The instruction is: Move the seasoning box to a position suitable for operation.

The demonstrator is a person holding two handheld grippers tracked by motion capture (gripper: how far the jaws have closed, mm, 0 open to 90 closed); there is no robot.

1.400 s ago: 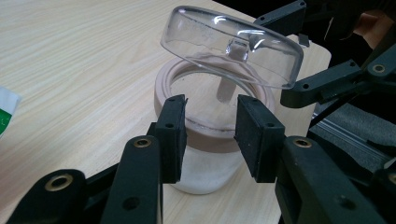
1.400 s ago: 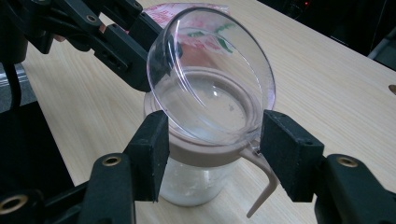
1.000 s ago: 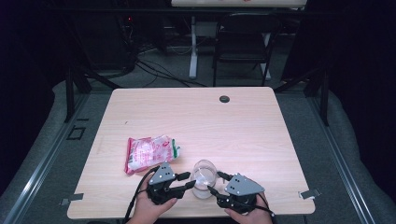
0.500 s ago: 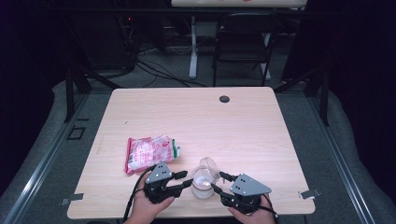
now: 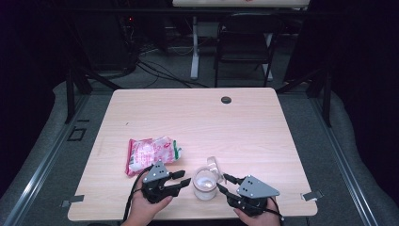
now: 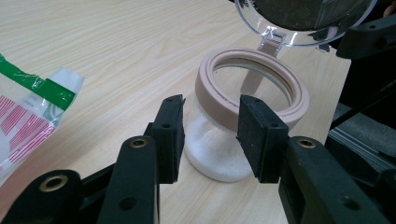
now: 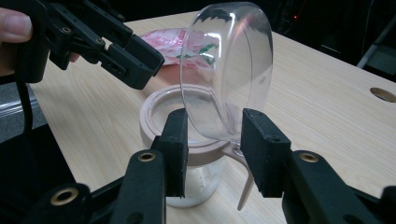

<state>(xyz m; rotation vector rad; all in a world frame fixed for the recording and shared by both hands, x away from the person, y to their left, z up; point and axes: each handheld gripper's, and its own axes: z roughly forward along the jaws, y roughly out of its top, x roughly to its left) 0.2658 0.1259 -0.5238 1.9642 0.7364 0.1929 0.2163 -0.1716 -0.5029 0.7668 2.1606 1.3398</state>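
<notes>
The jar (image 5: 205,183) stands near the surface's (image 5: 263,136) front edge, lid (image 7: 226,70) flipped up. Both hand-held grippers, left (image 5: 184,180) and right (image 5: 221,182), flank it with jaws apart; the left should steady the body before the right presses the lid shut.

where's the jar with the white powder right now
In the high view the jar stands near the table's front edge, between the left gripper and right gripper, with the red-and-white bag to its left.

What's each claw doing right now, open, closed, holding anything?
Left claw: open, jaws either side of the jar, not clamped on it.
Right claw: open, jaws flanking the jar's raised clear lid, gripping nothing.
</notes>
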